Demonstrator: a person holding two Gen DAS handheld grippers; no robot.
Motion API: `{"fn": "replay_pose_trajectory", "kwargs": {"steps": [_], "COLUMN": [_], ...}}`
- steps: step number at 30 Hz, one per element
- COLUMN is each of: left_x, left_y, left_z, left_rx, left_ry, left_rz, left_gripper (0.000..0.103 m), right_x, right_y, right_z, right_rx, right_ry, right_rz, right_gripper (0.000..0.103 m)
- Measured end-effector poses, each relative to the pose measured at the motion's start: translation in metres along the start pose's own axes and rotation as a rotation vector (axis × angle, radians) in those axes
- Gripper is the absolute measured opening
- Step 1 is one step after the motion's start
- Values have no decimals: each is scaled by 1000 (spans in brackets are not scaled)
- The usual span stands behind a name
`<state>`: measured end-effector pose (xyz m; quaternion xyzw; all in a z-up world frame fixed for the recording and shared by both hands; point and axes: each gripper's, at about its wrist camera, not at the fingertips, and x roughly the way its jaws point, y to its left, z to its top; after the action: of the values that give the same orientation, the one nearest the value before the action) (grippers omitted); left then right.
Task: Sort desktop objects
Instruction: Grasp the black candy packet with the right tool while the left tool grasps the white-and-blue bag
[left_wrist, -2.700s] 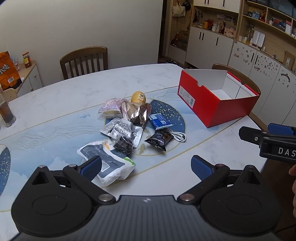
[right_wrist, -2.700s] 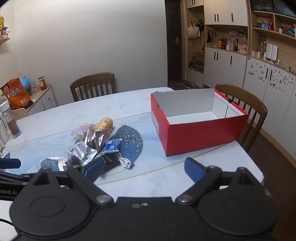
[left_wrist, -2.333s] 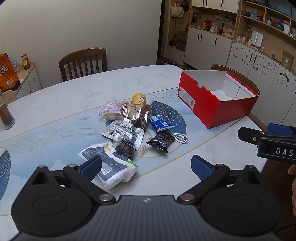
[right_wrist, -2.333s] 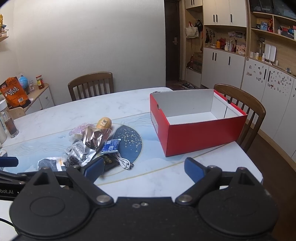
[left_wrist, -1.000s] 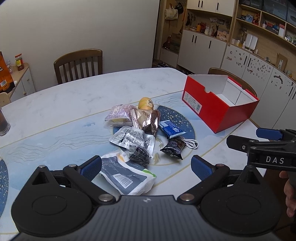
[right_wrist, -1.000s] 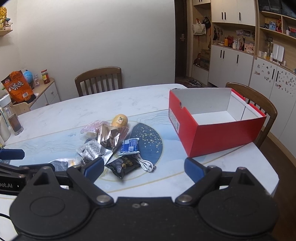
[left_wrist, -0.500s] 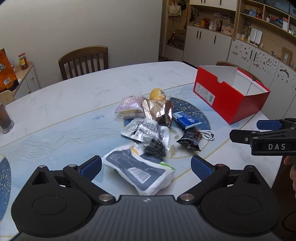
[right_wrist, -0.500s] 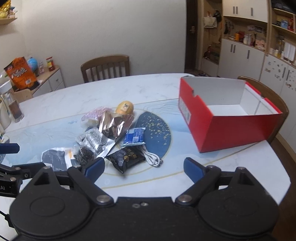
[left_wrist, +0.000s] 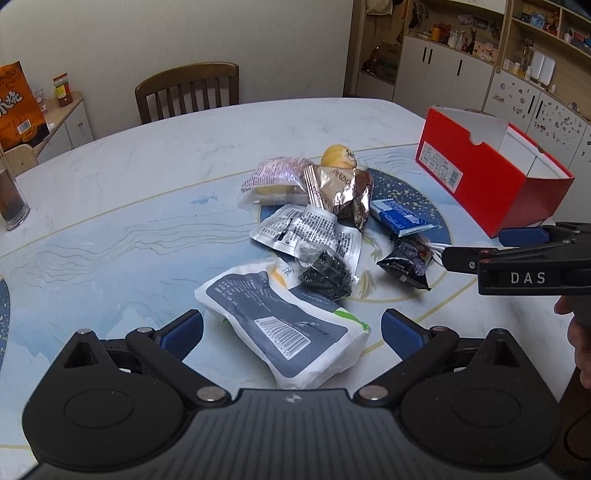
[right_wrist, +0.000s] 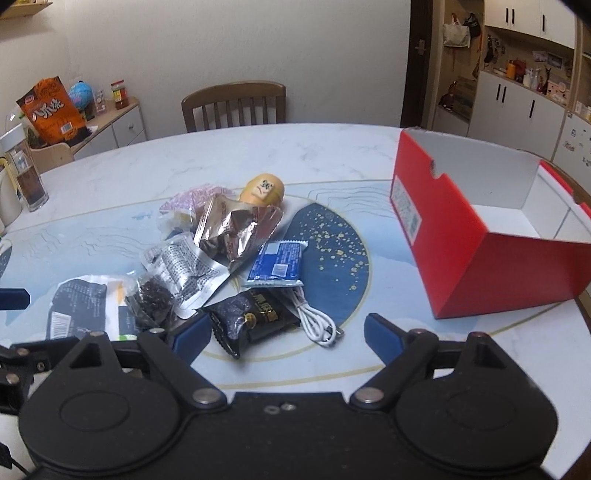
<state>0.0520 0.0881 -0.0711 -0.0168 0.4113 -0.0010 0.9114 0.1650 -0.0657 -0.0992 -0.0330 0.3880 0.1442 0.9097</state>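
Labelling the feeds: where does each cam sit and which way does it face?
Left wrist: on the left tongs, facing across the table over the white pouch; the right tongs show at its right.
Right wrist: on the right tongs, facing the black packet and cable.
Both share the snack pile and red box.

A glossy red cardboard box (right_wrist: 476, 258) with a white interior is sitting on the pale marble table (right_wrist: 258, 155), which is showing a navy gold-speckled disc. A crinkled silver-brown foil packet (right_wrist: 232, 230) is catching light beside a blue-and-white wrapped snack bar (right_wrist: 277, 266).
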Motion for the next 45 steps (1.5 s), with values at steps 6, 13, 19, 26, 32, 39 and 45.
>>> {"fn": "replay_pose_trajectory", "kwargs": {"steps": [6,13,19,26,32,39,45], "left_x": [14,26,35,42,46,47,44], "left_y": [-4,-4,-6,-4,0,-1,1], "left_z": [-5,-7,-7,-6,-7,-8,-6], "left_rx": [14,34,60,67,60,52,26], "left_ry": [29,43,38,46,52,63,65], "left_rz": [18,21,17,6,-10,-35,-45], "left_gripper": [103,103,103,103,102,90,72], "right_x": [17,37,52,65,68,66,62], "right_y": [7,18,25,33,33,32,29], "right_z": [3,8,8,9,10,10,12], "right_rx": [-11,-48,-61,-85,-86,-83,-73], "right_ry": [27,49,81,106,111,109,104], "right_rz": [21,23,20,23,28,36,51], "right_gripper": [88,85,83,81,81,77,68]}}
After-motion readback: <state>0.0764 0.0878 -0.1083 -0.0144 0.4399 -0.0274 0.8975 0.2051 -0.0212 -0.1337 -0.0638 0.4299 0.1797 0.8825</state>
